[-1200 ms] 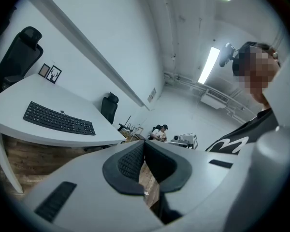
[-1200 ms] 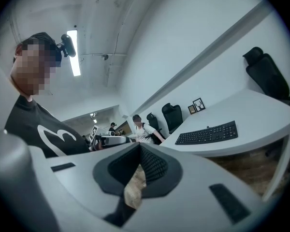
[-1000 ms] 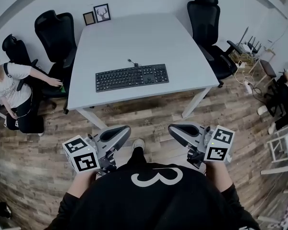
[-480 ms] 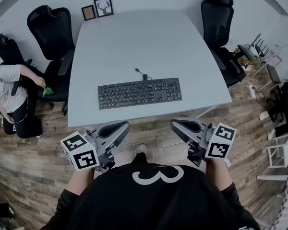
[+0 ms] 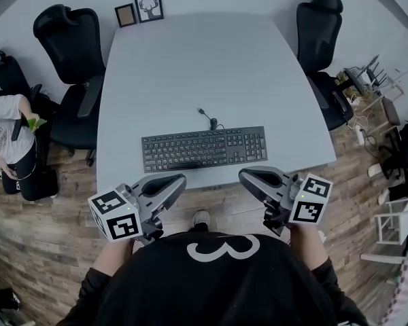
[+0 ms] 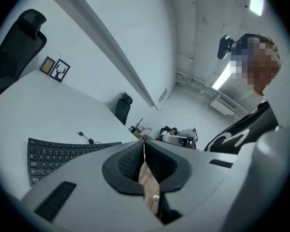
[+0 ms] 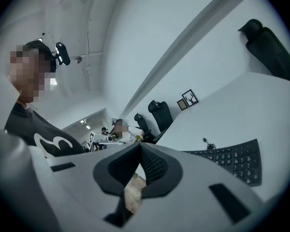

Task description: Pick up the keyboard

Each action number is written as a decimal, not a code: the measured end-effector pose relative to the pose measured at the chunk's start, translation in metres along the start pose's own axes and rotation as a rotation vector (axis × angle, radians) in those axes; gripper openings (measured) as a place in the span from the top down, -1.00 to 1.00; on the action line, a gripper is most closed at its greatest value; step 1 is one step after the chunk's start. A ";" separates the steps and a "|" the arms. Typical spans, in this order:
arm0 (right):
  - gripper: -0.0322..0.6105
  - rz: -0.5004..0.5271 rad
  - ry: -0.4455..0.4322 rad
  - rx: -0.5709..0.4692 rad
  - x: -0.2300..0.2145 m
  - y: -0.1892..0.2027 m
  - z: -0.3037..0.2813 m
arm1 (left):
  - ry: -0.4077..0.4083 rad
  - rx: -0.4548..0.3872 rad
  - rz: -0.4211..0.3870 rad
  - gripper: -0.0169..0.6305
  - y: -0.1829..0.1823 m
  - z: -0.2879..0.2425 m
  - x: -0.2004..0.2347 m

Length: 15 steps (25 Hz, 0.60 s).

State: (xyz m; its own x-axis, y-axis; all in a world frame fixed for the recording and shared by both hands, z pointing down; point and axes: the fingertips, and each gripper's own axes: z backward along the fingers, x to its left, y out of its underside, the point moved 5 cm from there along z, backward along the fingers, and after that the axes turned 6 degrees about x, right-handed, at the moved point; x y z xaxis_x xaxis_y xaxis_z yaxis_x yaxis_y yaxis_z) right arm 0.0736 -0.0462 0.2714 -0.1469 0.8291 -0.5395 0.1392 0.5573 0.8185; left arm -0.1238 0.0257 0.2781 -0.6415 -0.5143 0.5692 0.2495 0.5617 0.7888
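I hold my left gripper (image 5: 179, 180) and right gripper (image 5: 244, 176) closed and empty at the near edge of the table (image 5: 190, 66). The keyboard (image 5: 204, 148) lies flat just beyond them.

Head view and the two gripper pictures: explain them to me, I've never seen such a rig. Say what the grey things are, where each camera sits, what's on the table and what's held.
There is no robot: a person holds tongs in each hand. The head view comes from a camera on the person's head, looking down. The left tongs and right tongs show at its bottom, each with a marker cube that belongs to it. The other two pictures come from cameras riding on each pair of tongs, looking along its jaws. Both pairs are shut and hold nothing. On the white table lies a black keyboard with its cable, untouched, close to the near edge. Two picture frames stand at the far edge.
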 end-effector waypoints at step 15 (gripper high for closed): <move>0.86 -0.128 0.008 0.038 -0.068 0.009 -0.020 | -0.094 0.027 0.082 0.88 -0.004 0.001 0.084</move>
State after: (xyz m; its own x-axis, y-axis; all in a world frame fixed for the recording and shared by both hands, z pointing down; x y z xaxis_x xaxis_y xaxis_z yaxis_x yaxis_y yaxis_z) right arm 0.0654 -0.0982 0.3196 -0.1731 0.7506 -0.6377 0.1554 0.6601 0.7349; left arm -0.1796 -0.0194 0.3228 -0.6849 -0.4038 0.6065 0.2854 0.6173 0.7332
